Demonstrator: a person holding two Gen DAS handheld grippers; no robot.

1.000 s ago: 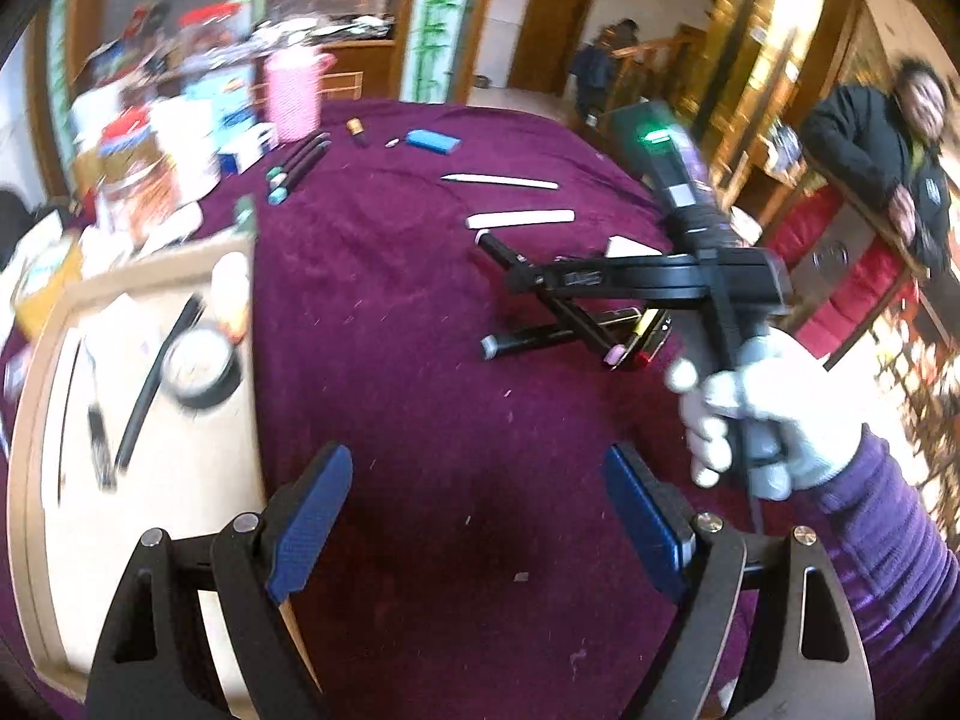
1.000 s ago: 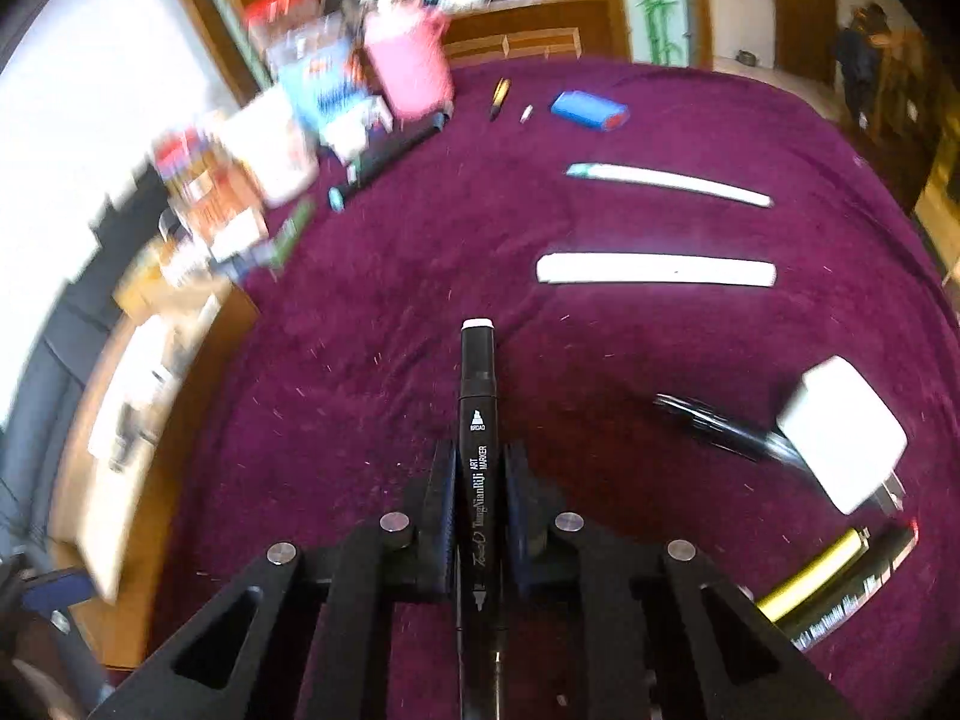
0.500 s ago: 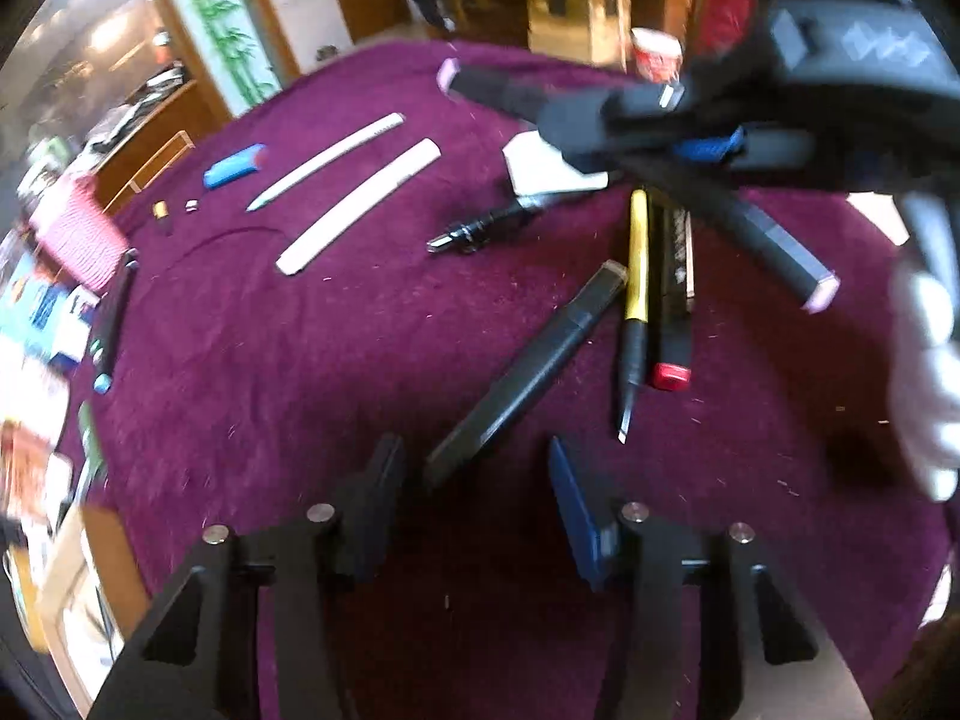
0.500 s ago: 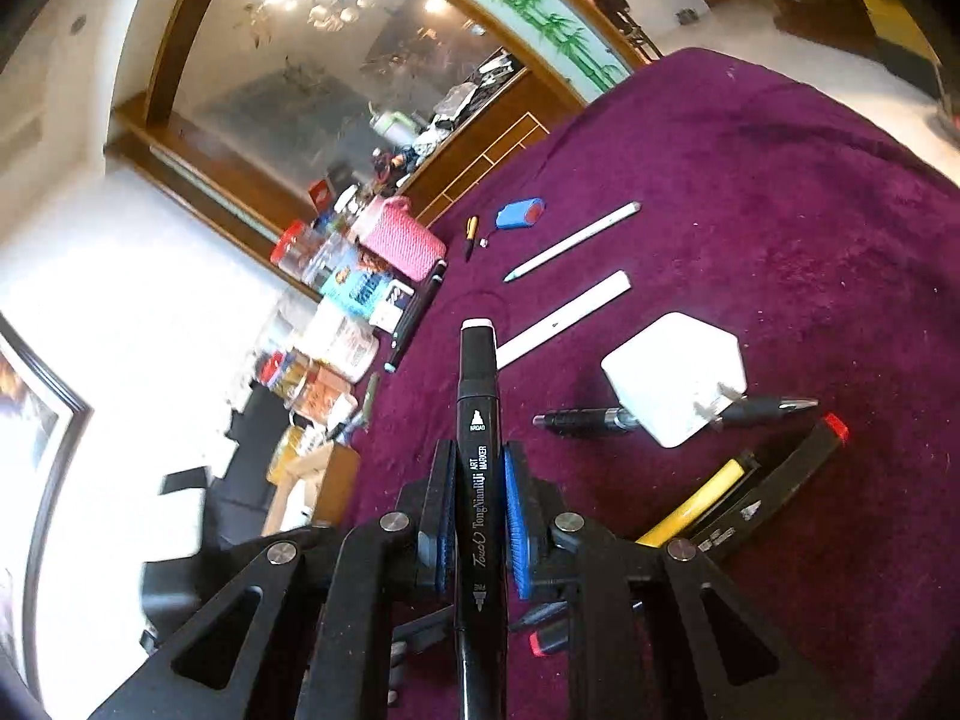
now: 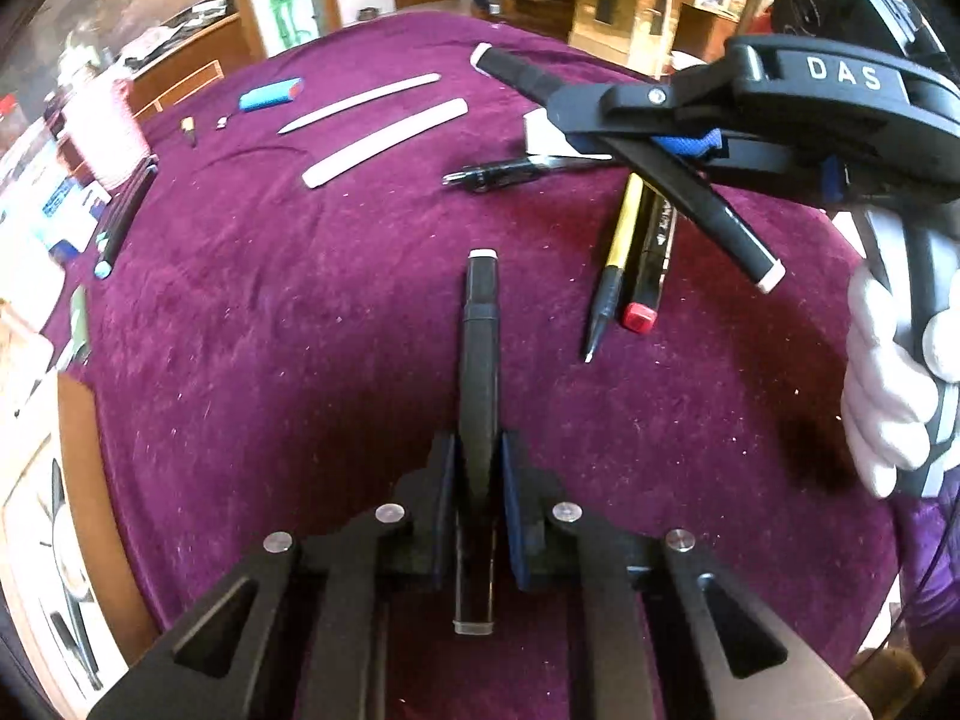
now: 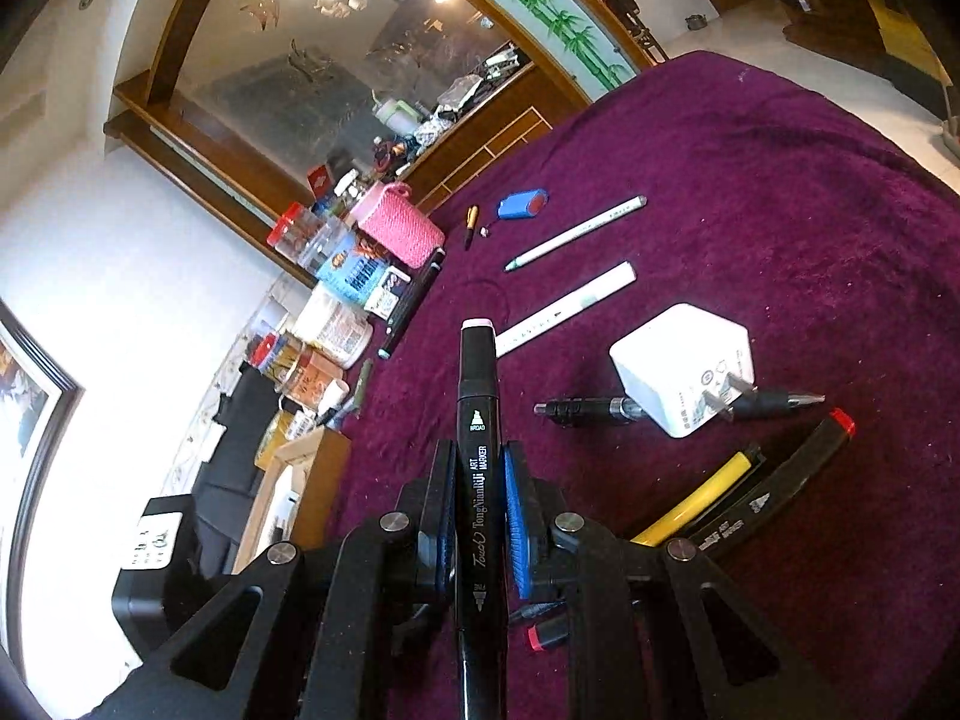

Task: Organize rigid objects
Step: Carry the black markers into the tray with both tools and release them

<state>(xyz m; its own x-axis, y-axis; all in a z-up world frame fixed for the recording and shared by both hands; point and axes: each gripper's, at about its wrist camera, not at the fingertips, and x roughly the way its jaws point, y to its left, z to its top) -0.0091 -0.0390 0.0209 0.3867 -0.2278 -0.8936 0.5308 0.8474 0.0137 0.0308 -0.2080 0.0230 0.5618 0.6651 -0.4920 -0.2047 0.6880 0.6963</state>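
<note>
A: Where does the black marker (image 5: 478,360) lie relative to the left tool (image 5: 478,486)?

B: Directly between its blue pads, flat on the purple-covered worktop (image 5: 270,312). The long axis runs straight ahead along the fingers, with the white end cap pointing away and the rear end passing back under the tool. The jaws are closing on the barrel and have almost reached it on both sides; pad contact is likely but cannot be confirmed.

A: And the right tool (image 6: 478,516)?

B: It is clamped on a second black art marker (image 6: 478,450) and holds it clear of the worktop, axis in line with the fingers. In the left view, this tool sits above the yellow pen (image 5: 612,264) and the red-capped marker (image 5: 651,258), which lie side by side to the right of the left tool.

A: Any readable text?

B: The held marker reads "Touch", "TongNianLiJi", "ART MARKER" and "BROAD". The right tool's body reads "DAS".

A: What else is nearby?

B: A white plug adapter (image 6: 684,366) rests across a black pen (image 6: 588,408). Two white markers (image 6: 567,306) lie farther out. The next lift should keep the barrel level, since the grip sits behind its middle.
</note>
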